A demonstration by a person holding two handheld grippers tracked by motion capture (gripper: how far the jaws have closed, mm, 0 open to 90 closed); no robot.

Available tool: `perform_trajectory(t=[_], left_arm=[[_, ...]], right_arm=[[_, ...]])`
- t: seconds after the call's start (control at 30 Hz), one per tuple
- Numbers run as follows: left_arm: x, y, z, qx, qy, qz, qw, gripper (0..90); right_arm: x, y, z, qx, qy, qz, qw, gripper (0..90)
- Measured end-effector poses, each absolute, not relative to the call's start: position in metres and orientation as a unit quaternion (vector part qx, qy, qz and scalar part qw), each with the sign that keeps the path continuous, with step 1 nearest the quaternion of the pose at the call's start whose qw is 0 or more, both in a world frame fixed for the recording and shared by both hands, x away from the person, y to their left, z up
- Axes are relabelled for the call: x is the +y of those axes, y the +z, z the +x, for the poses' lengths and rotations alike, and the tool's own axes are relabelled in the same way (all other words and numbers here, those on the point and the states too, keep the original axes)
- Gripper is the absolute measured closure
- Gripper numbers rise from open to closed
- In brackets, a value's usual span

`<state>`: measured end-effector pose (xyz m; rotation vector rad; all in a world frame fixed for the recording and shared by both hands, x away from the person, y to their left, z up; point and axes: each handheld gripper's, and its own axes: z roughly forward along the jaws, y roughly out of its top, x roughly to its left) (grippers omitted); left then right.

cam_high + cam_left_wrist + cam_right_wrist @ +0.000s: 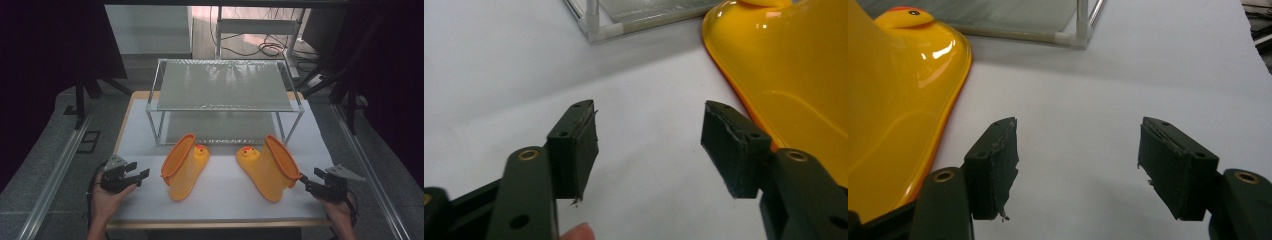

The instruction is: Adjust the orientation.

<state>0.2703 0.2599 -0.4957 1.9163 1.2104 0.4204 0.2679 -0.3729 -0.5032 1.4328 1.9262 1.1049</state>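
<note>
Both pairs of jaws stood wide apart with nothing between them. The left gripper [134,172] hovered low over the white table [225,200], its pads [576,150] bare, just to the left of the left boot [182,167]; in the left gripper view that boot's yellow wall [784,65] curved in close beside the right-hand jaw. The right gripper [309,181] sat just beside the opening rim of the right boot [267,167], near enough that I could not tell whether it touched, and in the right gripper view the boot's glossy side [893,110] lay right beside the left-hand jaw.

Both boots were yellow rubber ones with duck faces on the toes, lying on their sides with toes turned inward toward each other, just in front of the two-tier metal rack [225,95].

To my eye the step in hand was taking hold of the boots at their cuffs. Done well, each gripper would slide one jaw inside the opening and one outside, pinching the wall of the shaft rather than the slick rounded flank, where the pads would likely skid. Closing squarely across the rim should keep the soft rubber from folding and slipping free.
</note>
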Motion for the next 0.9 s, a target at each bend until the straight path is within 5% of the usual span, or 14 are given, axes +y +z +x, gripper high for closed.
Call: perform_trajectory(t=[0.3,0.63,0.9], left_arm=[[0.252,-0.5,0.268,0.464,0.159,0.774,0.401,49.4],[0.232,-0.513,0.272,0.443,0.127,0.798,0.387,80.7],[0.206,-0.517,0.271,0.395,0.086,0.828,0.388,86.0]], right_arm=[[-0.37,-0.499,0.268,0.709,0.425,0.512,0.234,32.1],[-0.369,-0.502,0.27,0.719,0.42,0.503,0.23,33.8],[-0.368,-0.503,0.27,0.722,0.419,0.501,0.229,34.3]])
